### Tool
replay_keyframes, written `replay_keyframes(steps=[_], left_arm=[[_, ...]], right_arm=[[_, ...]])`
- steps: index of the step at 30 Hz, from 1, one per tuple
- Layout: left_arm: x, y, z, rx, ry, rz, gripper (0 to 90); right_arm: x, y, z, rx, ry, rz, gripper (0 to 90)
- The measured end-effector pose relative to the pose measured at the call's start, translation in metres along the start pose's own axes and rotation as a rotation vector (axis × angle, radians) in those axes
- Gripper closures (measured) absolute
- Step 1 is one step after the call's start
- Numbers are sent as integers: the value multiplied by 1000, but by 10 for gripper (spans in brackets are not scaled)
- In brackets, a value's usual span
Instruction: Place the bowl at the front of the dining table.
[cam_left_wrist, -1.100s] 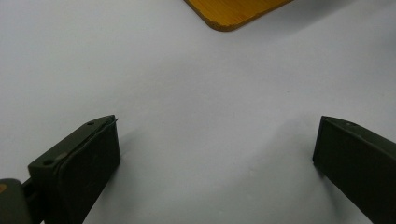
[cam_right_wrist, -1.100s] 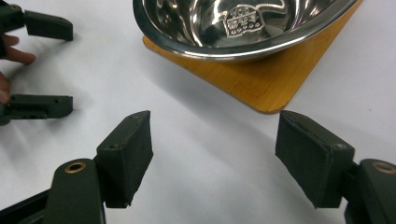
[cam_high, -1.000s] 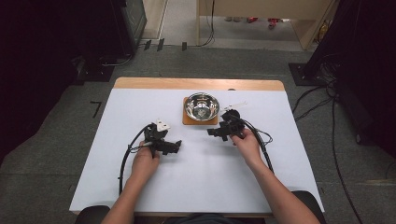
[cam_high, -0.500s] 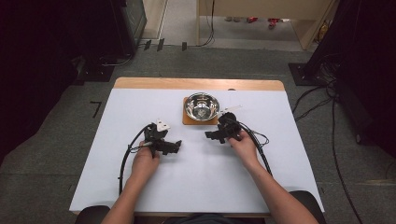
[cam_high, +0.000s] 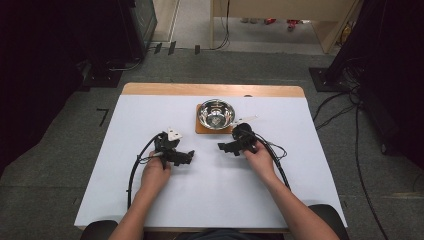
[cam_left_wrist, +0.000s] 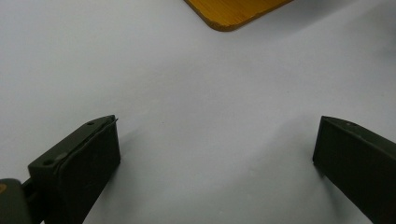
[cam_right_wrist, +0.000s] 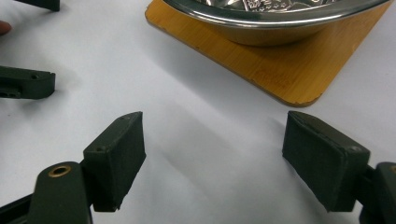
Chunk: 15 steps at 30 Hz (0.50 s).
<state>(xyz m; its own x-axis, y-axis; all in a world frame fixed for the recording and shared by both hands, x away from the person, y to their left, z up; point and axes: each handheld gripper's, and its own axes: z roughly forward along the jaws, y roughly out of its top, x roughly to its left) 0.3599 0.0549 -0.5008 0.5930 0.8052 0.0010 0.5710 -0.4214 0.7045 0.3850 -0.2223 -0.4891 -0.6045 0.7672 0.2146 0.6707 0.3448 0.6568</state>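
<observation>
Left hand (cam_high: 155, 175): rests on the white bench (cam_high: 125, 120), holding the left gripper (cam_high: 188, 157). Jaws spread wide, nothing between them, bare bench surface beneath.

Steel bowl (cam_high: 216, 113): stands on a wooden board (cam_high: 199, 128) toward the far middle of the bench; the board's rounded corner shows in the left gripper view (cam_left_wrist: 229, 16).

Right gripper (cam_high: 223, 146): held by the right hand (cam_high: 260, 159), just in front of the board, jaws wide apart and empty, facing the left gripper.

1 steel bowl (cam_high: 216, 113), 1 wooden board (cam_high: 200, 129), 1 table (cam_high: 300, 165), 2 tongs
</observation>
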Motion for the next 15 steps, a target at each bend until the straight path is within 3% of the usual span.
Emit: replay_keyframes(steps=[4,15], left_arm=[[0,0,0,0,0,0,5],[0,0,0,1,1,2,5]], right_arm=[[0,-7,-1,-39,11,3,196],[6,-15,2,-75,-26,-101,155]])
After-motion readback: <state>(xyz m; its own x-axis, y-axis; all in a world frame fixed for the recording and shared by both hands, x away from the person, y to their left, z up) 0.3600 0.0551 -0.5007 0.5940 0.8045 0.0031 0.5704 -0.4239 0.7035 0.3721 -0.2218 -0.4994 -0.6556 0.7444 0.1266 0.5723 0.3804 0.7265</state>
